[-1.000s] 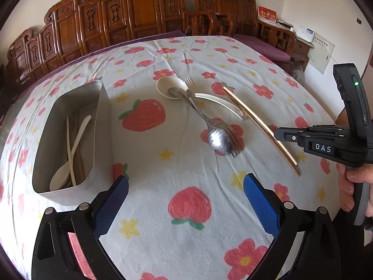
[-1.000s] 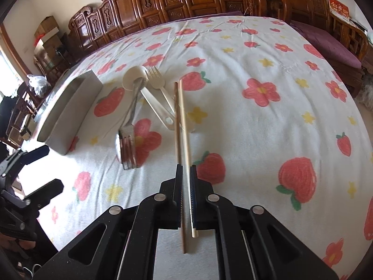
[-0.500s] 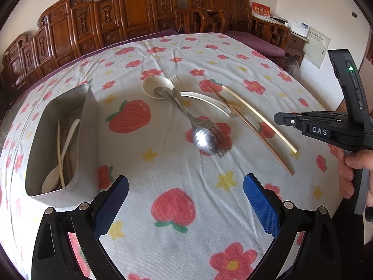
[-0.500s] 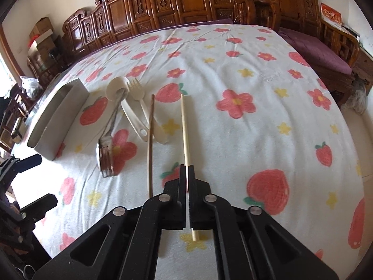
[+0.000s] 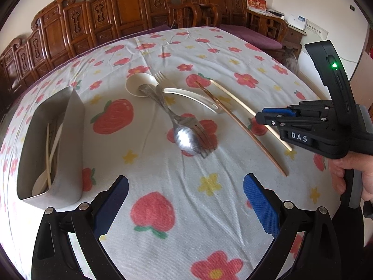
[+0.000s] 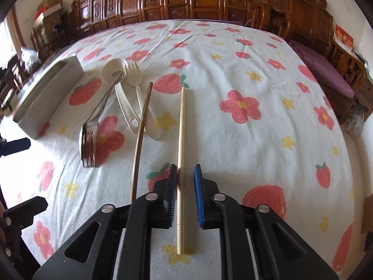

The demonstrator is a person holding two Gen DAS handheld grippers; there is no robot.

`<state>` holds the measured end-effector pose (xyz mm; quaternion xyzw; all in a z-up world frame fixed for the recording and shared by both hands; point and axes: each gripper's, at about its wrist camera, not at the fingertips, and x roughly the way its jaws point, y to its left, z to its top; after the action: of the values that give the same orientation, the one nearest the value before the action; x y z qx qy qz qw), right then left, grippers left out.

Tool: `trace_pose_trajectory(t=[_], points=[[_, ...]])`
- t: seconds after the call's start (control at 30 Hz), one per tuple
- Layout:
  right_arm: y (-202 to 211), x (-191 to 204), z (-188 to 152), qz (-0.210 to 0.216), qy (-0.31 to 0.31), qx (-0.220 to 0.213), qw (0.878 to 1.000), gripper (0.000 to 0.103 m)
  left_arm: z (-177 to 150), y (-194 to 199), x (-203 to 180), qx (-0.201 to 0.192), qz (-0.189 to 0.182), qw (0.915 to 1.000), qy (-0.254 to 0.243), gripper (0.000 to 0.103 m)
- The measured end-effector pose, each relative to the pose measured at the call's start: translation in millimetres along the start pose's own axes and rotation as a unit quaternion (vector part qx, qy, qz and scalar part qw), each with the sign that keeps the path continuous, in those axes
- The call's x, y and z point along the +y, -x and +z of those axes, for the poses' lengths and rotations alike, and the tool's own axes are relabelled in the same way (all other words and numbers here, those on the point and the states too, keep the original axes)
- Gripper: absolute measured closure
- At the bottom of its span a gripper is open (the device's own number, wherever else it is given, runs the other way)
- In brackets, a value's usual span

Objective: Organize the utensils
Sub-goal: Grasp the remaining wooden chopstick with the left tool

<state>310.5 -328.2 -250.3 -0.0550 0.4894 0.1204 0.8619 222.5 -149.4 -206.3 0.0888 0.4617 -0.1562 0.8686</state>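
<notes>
A pale chopstick (image 6: 181, 144) lies on the flowered cloth between the fingers of my right gripper (image 6: 185, 175), which is open a little around it. It also shows in the left wrist view (image 5: 242, 107). A brown chopstick (image 6: 141, 135) lies just to its left. A metal spoon (image 5: 186, 137) and metal fork (image 5: 202, 135) lie crossed over a cream ladle (image 5: 139, 84) and a cream fork (image 6: 135, 79). A metal bin (image 5: 53, 140) at the left holds a cream spoon and chopstick. My left gripper (image 5: 186, 193) is open and empty above the cloth.
Carved wooden chairs (image 5: 130, 7) line the table's far side. The table edge falls away at the right (image 6: 345, 140). The hand holding the right gripper (image 5: 354, 175) is at the right of the left wrist view.
My right gripper was shut on the pale chopstick and has now opened slightly around it. The two chopsticks, together a second ago, now lie apart.
</notes>
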Motion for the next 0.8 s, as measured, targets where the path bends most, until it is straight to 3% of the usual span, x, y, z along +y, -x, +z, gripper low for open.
trace_pose_trajectory(t=[0.17,0.43,0.8], points=[[6.0,-9.9,-0.8,0.001,-0.013,0.005,1.0,0.097,9.6,-6.2,-12.7,0.003,-0.005,1.0,0.0,0.008],[43.9,-33.6,12.0,0.014,-0.048,-0.041,0.998,0.097,36.1,-20.3,-37.6,0.001,-0.02,0.9998,0.007,0.011],[60.2,-48.1,21.7,0.024,-0.07,-0.065,0.995,0.097,62.6,-56.2,-54.8,0.026,-0.02,0.999,0.03,0.041]])
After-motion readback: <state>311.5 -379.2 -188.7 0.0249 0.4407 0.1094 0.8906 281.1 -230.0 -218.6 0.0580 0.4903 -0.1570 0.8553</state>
